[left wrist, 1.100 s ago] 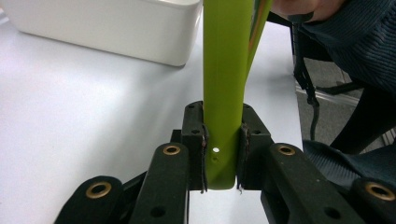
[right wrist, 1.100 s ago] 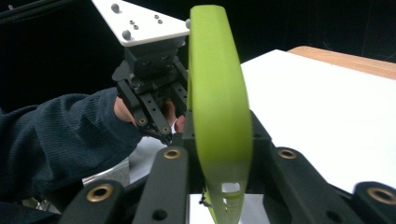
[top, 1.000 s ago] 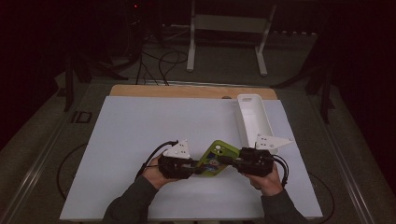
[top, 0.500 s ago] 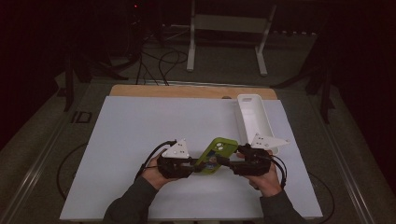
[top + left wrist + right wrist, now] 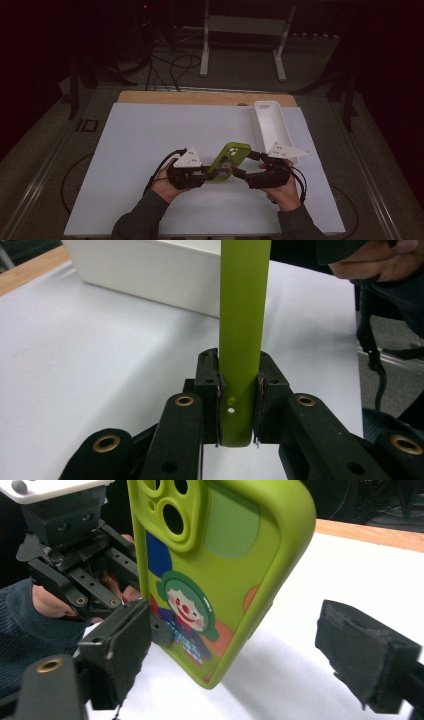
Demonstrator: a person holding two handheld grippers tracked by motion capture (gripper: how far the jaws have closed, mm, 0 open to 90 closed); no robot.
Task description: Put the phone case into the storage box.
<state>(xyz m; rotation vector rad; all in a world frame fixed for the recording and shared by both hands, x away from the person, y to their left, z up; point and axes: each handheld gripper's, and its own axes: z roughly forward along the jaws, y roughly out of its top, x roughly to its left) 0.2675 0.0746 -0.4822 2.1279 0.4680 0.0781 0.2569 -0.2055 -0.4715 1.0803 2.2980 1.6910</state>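
One green phone case (image 5: pixel 227 161), soft-looking, with three round camera cut-outs and a printed clown figure with green hair on its back; it is held above the table between the two grippers, tilted, its camera end uppermost

Two hand-held grippers. The left gripper (image 5: pixel 200 176) is clamped on the lower end of the case; in the left gripper view both pads press against the case's narrow edge (image 5: pixel 240 340), which rises straight up between the jaws. The right gripper (image 5: pixel 244 173) has just been opening its jaws: in the right gripper view they stand wide, the left pad (image 5: pixel 122 650) close by the printed back, the right pad (image 5: pixel 362 650) well apart from it, with the case (image 5: pixel 220 570) between them but not gripped

Two hands, one on each gripper, with dark sleeves coming in from the bottom edge of the high view

One white tray (image 5: pixel 272 127), long and narrow, lying at the far right of the table, just beyond the right gripper

One white sheet (image 5: pixel 150 140) covering the table top; one strip of bare wood (image 5: pixel 200 98) along the far edge

Room: dark, with a grey floor, black cables on it, and one white metal stand (image 5: pixel 245 30) behind the table
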